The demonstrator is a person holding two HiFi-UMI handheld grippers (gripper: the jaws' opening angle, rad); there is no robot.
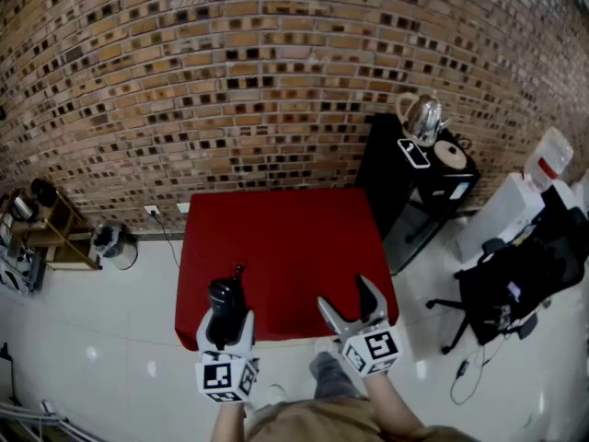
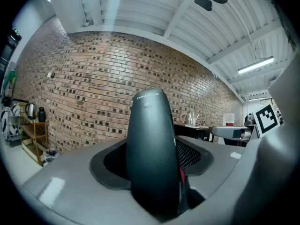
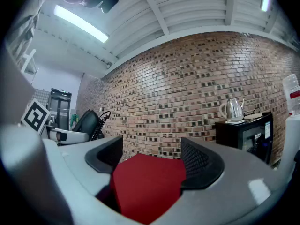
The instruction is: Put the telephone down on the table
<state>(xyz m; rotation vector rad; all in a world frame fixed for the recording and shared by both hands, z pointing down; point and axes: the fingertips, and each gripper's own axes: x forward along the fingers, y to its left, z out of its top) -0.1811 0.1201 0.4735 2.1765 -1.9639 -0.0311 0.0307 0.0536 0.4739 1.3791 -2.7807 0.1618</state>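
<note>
The telephone (image 2: 151, 149) is seen as dark plastic, smooth and matt, with a faint sheen. The table (image 1: 285, 238), in the middle of the head view, is covered with matt red cloth. The wall (image 1: 230, 81) across the top is built of rough brick, and the floor (image 1: 101, 339) at lower left is glossy white. A polished metal kettle (image 1: 423, 118) is seen at upper right. The right gripper (image 3: 151, 159) is made of smooth grey plastic, with black dotted pads (image 3: 200, 162).

One telephone (image 1: 224, 300), one red table (image 1: 276, 238), one kettle (image 1: 424, 118), two grippers: left gripper (image 1: 226, 325), right gripper (image 1: 348, 297)
</note>
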